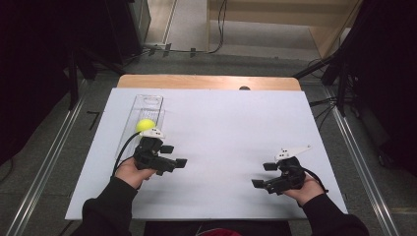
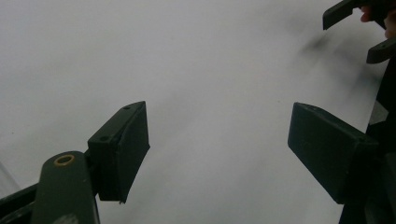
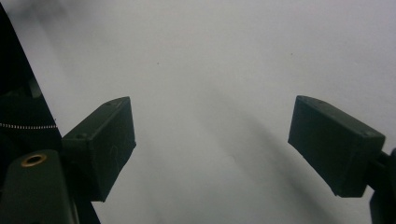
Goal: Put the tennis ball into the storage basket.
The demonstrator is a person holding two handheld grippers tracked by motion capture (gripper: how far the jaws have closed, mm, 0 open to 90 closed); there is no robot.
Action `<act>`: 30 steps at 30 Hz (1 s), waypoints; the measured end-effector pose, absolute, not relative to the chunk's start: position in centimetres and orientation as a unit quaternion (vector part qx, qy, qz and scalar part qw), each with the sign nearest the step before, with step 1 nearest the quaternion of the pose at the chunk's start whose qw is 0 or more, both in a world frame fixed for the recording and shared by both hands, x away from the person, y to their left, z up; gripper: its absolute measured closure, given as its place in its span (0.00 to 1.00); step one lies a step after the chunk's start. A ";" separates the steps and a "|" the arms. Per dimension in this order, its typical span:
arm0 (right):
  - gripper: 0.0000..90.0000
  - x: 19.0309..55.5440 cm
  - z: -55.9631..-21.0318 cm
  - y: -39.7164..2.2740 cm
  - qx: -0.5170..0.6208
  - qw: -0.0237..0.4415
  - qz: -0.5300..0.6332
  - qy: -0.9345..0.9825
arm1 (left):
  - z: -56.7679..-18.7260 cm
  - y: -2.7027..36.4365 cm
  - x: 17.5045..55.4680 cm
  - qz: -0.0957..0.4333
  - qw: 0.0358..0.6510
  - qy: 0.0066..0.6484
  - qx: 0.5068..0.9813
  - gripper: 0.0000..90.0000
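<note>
A yellow ball (image 1: 145, 125) lies in a clear plastic tray (image 1: 149, 102) at the left of the white table sheet (image 1: 221, 132). My left gripper (image 1: 174, 155) is held just in front of the ball, pointing right, its jaws apart and empty. In the left gripper view the left gripper (image 2: 219, 140) has only white sheet between its pads. My right gripper (image 1: 263, 175) rests low at the right, pointing left, open and empty. The right gripper view shows the right gripper (image 3: 212, 140) over bare sheet. The right gripper (image 2: 348, 39) also appears far off in the left gripper view.
The sheet covers a wooden table whose back edge (image 1: 206, 81) shows beyond it. Metal rails (image 1: 364, 162) run along both sides on the floor, with dark stands and cables (image 1: 339, 88) at the back corners.
</note>
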State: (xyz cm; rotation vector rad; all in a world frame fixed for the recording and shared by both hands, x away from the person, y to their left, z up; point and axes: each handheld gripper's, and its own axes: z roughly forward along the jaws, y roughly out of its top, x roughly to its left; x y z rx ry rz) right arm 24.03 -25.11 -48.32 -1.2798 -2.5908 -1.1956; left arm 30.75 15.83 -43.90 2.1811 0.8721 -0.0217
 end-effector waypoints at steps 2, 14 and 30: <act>0.14 24.0 -48.3 -25.1 -0.410 0.007 -0.382 -0.828 | -44.1 16.0 30.6 -0.013 0.390 0.343 0.854 0.24; 0.14 24.1 -48.4 -25.1 -0.411 0.007 -0.381 -0.828 | -44.8 16.5 29.3 -0.013 0.391 0.333 0.858 0.24; 0.14 24.1 -48.4 -25.1 -0.413 0.005 -0.382 -0.827 | -45.7 17.4 28.0 -0.016 0.383 0.323 0.865 0.24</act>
